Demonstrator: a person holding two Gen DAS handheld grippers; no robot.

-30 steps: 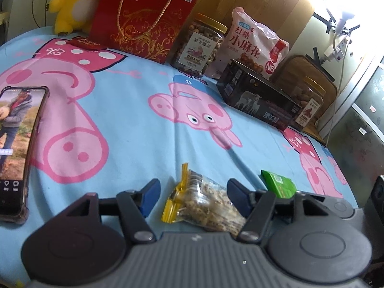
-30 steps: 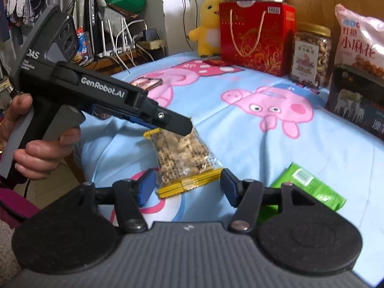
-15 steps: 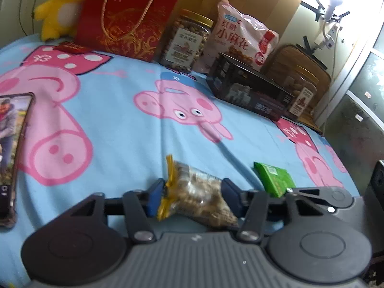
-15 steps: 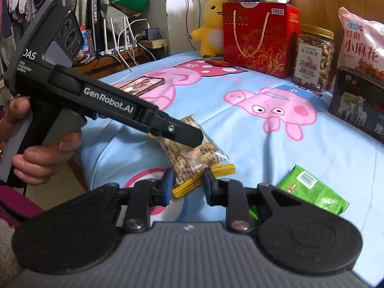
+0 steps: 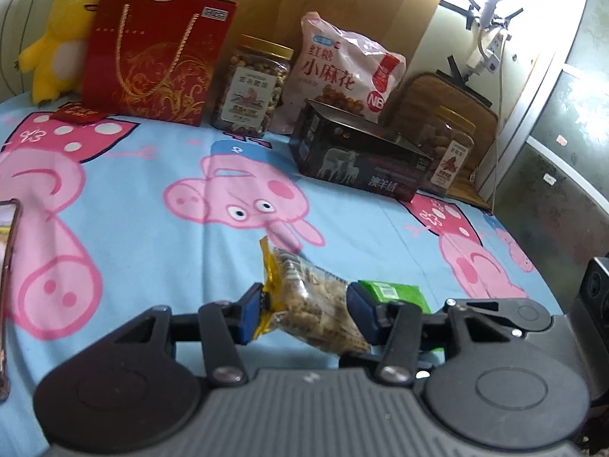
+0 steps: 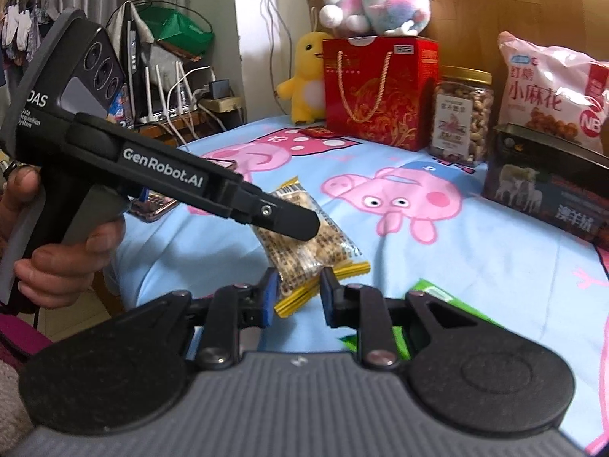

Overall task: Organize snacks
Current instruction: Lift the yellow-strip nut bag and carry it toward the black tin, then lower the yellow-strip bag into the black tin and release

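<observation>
"GenRobot.AI" runs along the left gripper (image 6: 310, 224), whose jaws have just closed on one end of a crinkly clear snack packet (image 5: 316, 304) with yellow seams. The right gripper (image 6: 297, 297), jaws nearly together, pinches its other end above the pig-print blue sheet (image 5: 152, 175). A green packet (image 5: 396, 293) lies just beside it, and a pink bag (image 5: 350, 72) printed "小麻花" and "NB" stands behind a dark box (image 5: 357, 156).

1. The left gripper (image 5: 304, 314), open around the clear snack packet (image 5: 316, 312) a second ago, has closed on it.
2. The right gripper (image 6: 297, 297) has closed on the packet's yellow sealed end (image 6: 323, 280).
3. The packet now hangs lifted off the blue cartoon bedsheet (image 5: 152, 190).
</observation>
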